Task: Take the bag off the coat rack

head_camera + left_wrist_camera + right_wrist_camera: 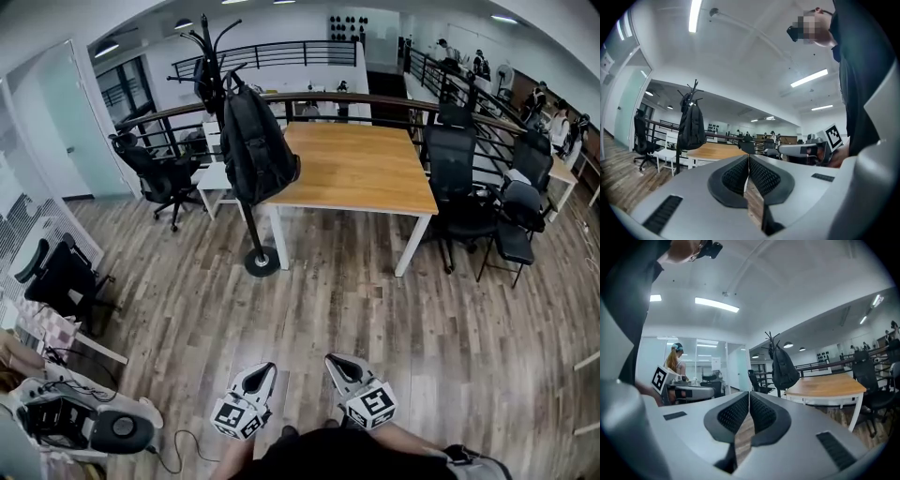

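Closest to the head camera is the person's dark top at the bottom edge. The 2 arms reach out from it, each holding a grey 2-jaw claw with a marker cube on it. The left gripper and right gripper sit side by side close to the body, held level and pointing forward, with the tips angled a little toward each other. Both are pinched fully closed, pads meeting with nothing between them, which is clear in each gripper view.

The big black backpack hangs high on the black metal coat rack, way out ahead across the floor and a bit left of the left gripper, so well apart from both claws. It droops down the pole and its lower part sits right up against the near left corner of the light wooden table with white legs. The rack's round base stands on the floor just beside that corner's table leg.

The floor is grey-brown wood planks. Black office chairs crowd the table's right side, and another black chair sits off to the left near a small white chair. A dark metal railing runs behind the table, and a frosted glass door is on the left wall.
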Demonstrator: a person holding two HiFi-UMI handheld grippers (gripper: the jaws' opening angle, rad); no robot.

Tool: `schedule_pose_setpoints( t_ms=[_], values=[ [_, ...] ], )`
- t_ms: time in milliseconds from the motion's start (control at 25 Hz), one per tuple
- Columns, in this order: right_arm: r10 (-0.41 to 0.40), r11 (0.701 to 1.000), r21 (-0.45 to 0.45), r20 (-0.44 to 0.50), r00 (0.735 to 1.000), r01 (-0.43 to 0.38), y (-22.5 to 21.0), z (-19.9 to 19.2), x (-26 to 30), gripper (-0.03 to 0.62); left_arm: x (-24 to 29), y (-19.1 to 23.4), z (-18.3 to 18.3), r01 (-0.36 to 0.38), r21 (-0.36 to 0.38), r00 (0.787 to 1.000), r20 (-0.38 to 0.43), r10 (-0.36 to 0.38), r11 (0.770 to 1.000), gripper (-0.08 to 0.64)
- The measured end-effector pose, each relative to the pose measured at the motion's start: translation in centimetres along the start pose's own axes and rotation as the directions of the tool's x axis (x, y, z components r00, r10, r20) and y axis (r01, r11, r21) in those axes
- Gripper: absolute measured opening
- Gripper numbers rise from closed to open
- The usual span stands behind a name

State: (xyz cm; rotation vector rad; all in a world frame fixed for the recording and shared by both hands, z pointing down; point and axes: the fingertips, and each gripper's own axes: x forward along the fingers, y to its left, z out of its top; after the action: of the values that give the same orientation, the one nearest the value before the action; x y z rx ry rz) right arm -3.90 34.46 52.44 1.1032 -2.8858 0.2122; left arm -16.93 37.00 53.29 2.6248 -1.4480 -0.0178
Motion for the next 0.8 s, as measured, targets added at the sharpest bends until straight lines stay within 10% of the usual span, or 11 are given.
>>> schedule_pose_setpoints(
  t_ms=[800],
  values=[
    [-0.008,0.998,0.063,0.039,0.999,0.006,-4.8,-0.7,-4.7,0.034,2.3,-4.4,0.1,0.033,0.004,0.997,-0.073,-0.033,0.999,0.015]
  ],
)
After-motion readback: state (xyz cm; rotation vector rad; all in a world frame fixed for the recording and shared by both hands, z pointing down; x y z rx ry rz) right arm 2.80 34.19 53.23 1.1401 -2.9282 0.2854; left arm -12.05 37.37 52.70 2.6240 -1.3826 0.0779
